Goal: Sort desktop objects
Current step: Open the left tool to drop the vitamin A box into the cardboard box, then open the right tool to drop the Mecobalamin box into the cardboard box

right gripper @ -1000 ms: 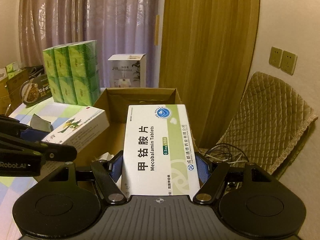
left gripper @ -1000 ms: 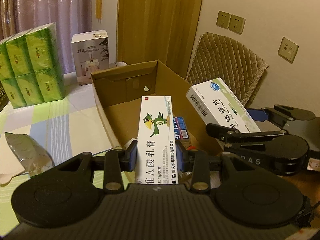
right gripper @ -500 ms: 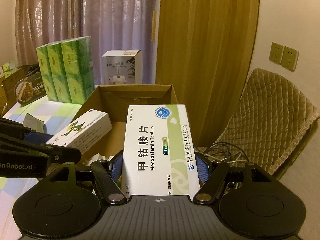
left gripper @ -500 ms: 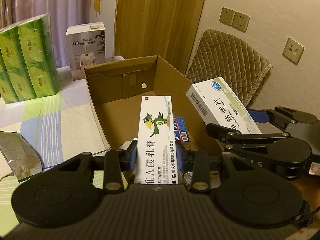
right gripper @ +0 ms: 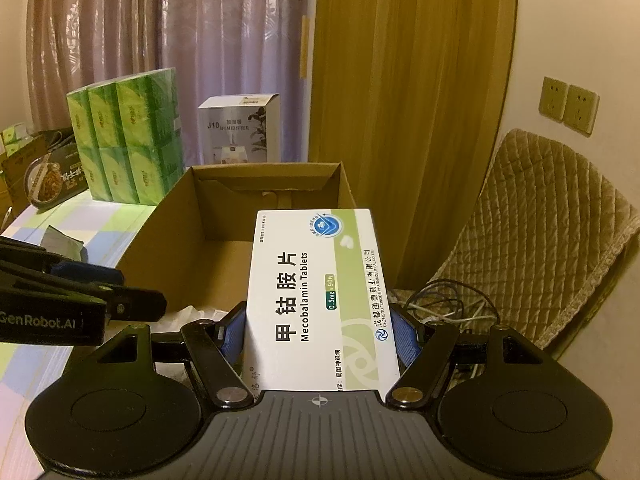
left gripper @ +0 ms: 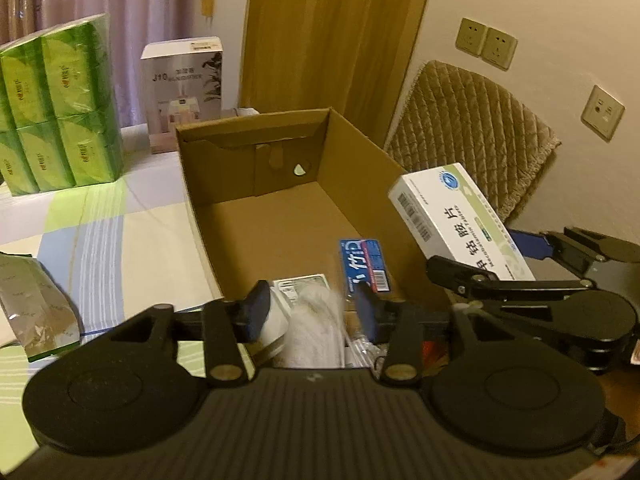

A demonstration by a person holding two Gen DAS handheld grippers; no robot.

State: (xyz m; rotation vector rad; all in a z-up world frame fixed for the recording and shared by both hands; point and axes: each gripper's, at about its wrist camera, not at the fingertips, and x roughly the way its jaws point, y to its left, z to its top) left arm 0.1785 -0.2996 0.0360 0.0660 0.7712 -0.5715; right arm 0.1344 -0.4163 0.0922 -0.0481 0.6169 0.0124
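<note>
Now | left gripper (left gripper: 309, 307): fingers apart, above cardboard box (left gripper: 352, 184) | right gripper (right gripper: 319, 330): fingers clamped on Mecobalamin box (right gripper: 320, 296)

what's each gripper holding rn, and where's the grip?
Left gripper: nothing, open. Right gripper: Mecobalamin tablet box, fingers on its two long side edges, near end.

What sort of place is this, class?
Probably a room in a home: floor-length curtains, a quilted chair cover, and a checked tablecloth holding green tissue packs.
</note>
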